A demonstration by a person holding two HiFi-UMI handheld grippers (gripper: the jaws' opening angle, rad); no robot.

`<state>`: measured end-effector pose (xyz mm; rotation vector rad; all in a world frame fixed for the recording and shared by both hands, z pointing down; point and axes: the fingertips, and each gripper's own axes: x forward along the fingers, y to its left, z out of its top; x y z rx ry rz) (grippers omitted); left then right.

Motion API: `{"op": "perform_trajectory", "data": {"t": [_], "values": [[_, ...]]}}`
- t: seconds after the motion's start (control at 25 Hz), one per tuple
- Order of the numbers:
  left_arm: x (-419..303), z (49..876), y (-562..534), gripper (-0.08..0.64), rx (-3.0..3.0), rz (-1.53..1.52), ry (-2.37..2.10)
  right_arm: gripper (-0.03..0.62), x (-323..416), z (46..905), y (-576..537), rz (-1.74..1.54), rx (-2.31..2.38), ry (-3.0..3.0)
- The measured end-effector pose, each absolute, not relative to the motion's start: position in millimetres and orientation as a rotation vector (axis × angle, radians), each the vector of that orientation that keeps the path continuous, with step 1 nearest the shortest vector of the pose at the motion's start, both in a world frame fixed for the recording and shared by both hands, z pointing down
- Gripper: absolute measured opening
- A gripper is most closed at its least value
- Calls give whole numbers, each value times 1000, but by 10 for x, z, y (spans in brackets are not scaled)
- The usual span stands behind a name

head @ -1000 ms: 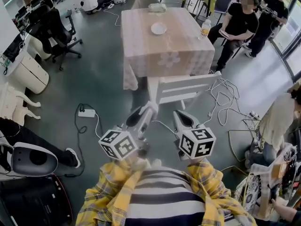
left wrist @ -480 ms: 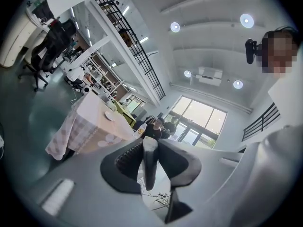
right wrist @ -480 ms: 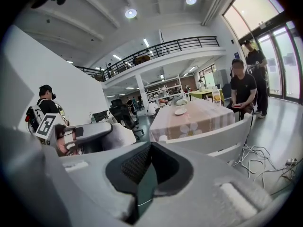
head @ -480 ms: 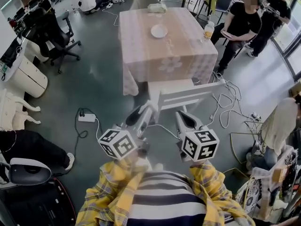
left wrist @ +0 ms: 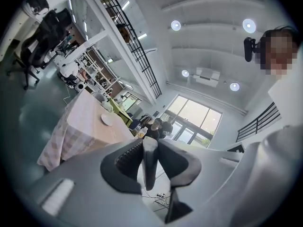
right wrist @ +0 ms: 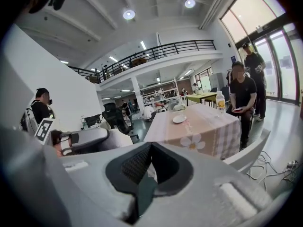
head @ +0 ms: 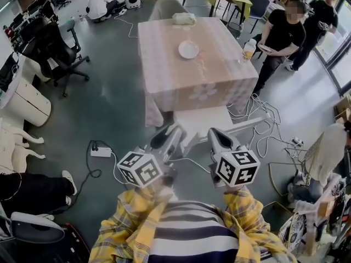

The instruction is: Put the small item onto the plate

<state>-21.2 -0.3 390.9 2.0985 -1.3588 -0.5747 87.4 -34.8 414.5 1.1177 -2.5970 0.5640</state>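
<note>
My left gripper [left wrist: 151, 145] pinches the small pale item [left wrist: 150, 163]. Its long axis runs along the jaws and points toward the table [head: 164, 64]. The plate [head: 188, 49] lies on that table, well apart from the item. My right gripper [right wrist: 150, 146] is pressed together.

Plate [head: 188, 49] and bottle [head: 248, 50] on table [head: 186, 80]

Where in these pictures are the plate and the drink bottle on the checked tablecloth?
plate [head: 188, 49], head view, the middle of its white face.
drink bottle [head: 248, 50], head view, the middle of its body.
</note>
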Motion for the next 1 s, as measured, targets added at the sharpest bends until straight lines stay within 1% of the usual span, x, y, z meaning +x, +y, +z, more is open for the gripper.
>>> {"op": "perform_trajectory", "data": {"t": [0.28, 0.64, 1.0], "values": [[-477, 3893, -446, 86, 2107, -571, -1313, -3, 645, 4026, -824, 548, 1183, -2585], [-529, 3916, -1079, 86, 2058, -608, -1375, -3, 532, 4013, -1563, 531, 1106, -2618], [-534, 3902, -1564, 86, 2047, -627, -1427, -3, 355, 4094, -2075, 481, 1011, -2624]]}}
